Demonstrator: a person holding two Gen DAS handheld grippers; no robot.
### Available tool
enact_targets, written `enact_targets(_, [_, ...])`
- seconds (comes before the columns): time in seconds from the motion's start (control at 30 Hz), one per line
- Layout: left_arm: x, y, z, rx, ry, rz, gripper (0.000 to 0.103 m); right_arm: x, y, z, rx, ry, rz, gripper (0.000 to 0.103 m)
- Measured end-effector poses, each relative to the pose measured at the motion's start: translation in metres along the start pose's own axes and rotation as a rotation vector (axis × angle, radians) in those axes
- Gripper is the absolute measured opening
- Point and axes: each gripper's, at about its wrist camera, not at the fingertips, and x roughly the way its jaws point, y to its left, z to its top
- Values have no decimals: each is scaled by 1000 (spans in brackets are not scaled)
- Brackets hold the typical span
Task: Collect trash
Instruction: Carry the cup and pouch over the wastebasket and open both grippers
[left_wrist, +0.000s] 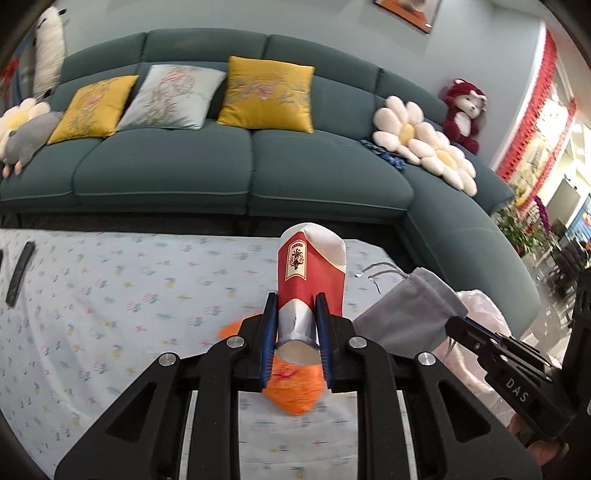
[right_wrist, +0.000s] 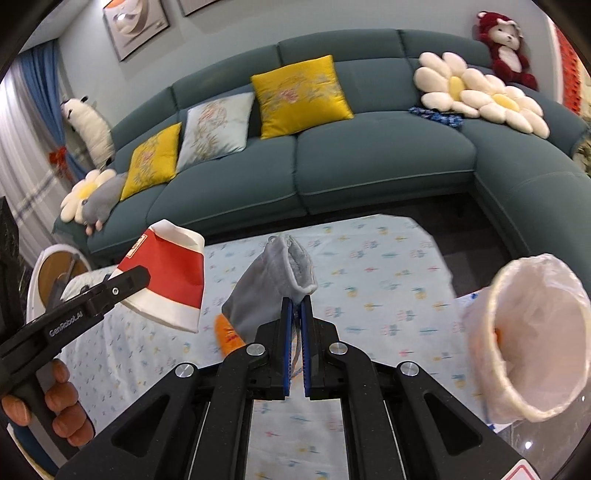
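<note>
Left tool (left_wrist: 295, 332) and right tool (right_wrist: 296, 345) are each clenched on 1 piece of trash above the bench (left_wrist: 110, 295).

A flattened red-and-white paper cup (left_wrist: 310, 280) is gripped at its base by the left tool, over an orange wrapper (left_wrist: 295, 387) lying on the floral cloth. A grey drawstring pouch (right_wrist: 273, 280) is pinched by the right tool. A lined waste bin (right_wrist: 532, 339) is seen at the bench's right edge.

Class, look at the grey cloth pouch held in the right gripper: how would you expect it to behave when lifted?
The grey pouch is probably floppy: it sags and folds above the right gripper. It seems light, since a pinch at one edge holds it up. Its drawstring dangles loose and might snag.
</note>
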Motion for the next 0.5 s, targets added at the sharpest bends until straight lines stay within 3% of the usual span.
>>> enact_targets(0.5, [39, -144, -9, 147, 48, -144, 20, -39, -128, -2, 137, -50, -152, 5])
